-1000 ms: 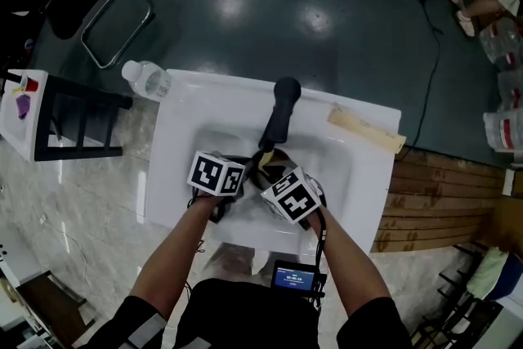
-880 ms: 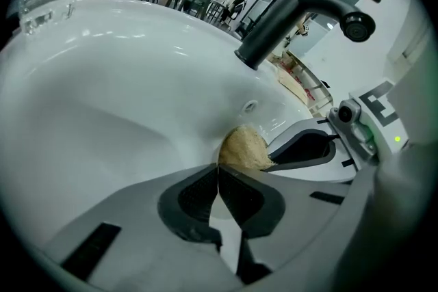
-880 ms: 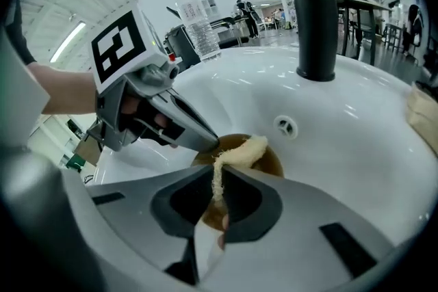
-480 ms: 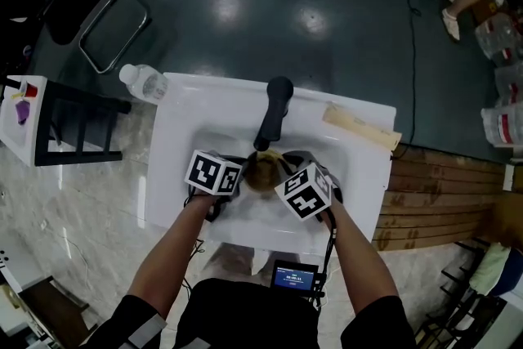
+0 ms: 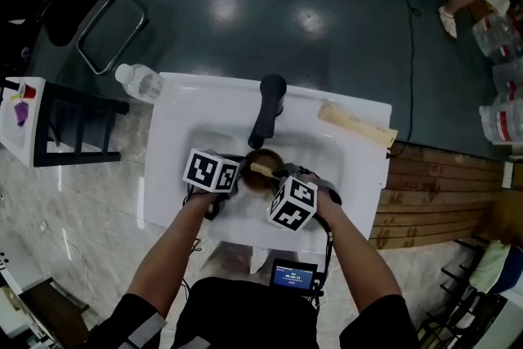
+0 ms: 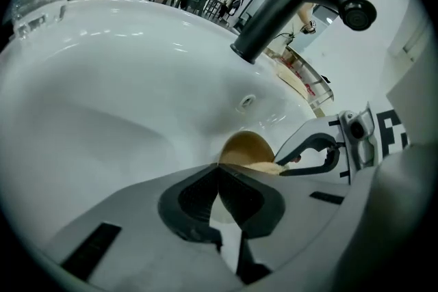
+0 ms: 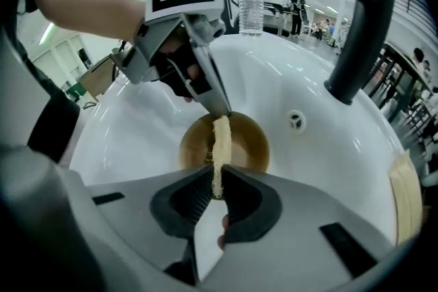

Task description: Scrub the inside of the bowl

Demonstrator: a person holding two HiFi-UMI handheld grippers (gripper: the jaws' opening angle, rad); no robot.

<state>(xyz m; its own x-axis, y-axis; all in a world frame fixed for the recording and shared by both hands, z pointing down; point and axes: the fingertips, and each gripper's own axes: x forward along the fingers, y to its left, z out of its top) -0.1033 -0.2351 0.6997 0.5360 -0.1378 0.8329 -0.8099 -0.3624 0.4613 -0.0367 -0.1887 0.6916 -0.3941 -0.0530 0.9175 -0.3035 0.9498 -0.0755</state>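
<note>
A brown bowl (image 5: 255,176) (image 7: 243,143) (image 6: 245,149) sits in the basin of the white sink (image 5: 184,123). My left gripper (image 5: 239,176) (image 6: 219,171) is shut on the bowl's rim; in the right gripper view its tips (image 7: 220,106) pinch the rim's far edge. My right gripper (image 5: 276,176) (image 7: 217,189) is shut on a thin yellow sponge (image 7: 220,143) (image 5: 263,168) that stands on edge inside the bowl. In the left gripper view the sponge (image 6: 259,165) shows at the bowl's near rim, with the right gripper (image 6: 301,157) beside it.
A black faucet (image 5: 268,106) (image 7: 356,24) (image 6: 287,7) arches over the basin's far side, and the drain hole (image 7: 295,120) lies past the bowl. A clear water bottle (image 5: 139,80) lies at the sink's far left corner. A pale yellow block (image 5: 355,125) rests on the right rim.
My right gripper swung out to the right, then came back towards the bowl and rolled, dragging the sponge across the inside. The left gripper and the bowl kept still.
</note>
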